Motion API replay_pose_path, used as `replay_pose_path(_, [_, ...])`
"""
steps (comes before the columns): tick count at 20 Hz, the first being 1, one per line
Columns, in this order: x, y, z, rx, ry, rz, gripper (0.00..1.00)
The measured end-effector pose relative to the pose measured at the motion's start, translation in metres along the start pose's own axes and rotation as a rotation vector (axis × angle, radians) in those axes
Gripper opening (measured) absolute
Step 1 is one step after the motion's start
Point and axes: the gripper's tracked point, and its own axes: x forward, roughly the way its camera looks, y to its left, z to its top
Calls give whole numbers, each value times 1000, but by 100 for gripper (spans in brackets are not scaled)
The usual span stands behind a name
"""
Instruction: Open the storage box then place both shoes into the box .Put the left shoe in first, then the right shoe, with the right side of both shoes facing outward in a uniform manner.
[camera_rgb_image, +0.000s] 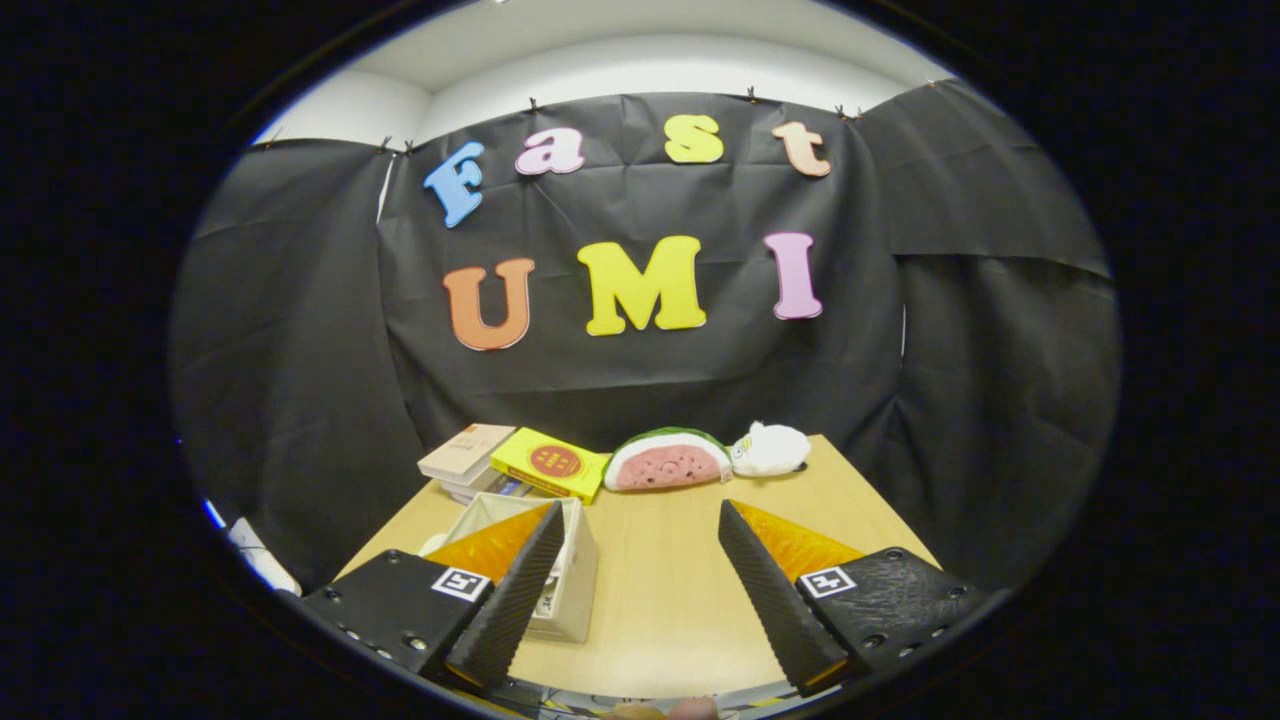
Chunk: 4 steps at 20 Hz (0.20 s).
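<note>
- The tongs (640, 515) are hovering above the wooden worktop (660, 600), fingers spread wide apart and gripping nothing at all.
- Bare worktop is showing in the gap between the two fingers.
- The storage box (570, 590), a pale, boxy container, is sitting on the worktop right at the left finger; that finger is crossing in front of it and hiding a good part of it.
- I cannot tell whether the left finger is touching the storage box or just hanging over it.
- The box's upper rim is showing past the fingertip, but whether a lid is lying on it I cannot tell.
- Beyond the storage box, at the back of the worktop, a small stack of books (467, 455) is lying flat.
- Just beside the books, on the side away from the box's corner, a yellow carton with a round red mark (552, 463) is resting at a tilt, one edge leaning on the stack.
- Next along the back, a watermelon-slice plush (668, 462) is lying with its pink face turned towards the tongs.
- Touching or very nearly touching the watermelon plush, a small white plush toy (770, 450) is sitting near the worktop's far corner.
- The right finger is hanging over open worktop, well apart from the storage box.
</note>
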Motion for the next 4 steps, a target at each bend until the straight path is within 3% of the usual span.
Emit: replay_pose_path(4, [-2,3,-9,-13,26,11,96])
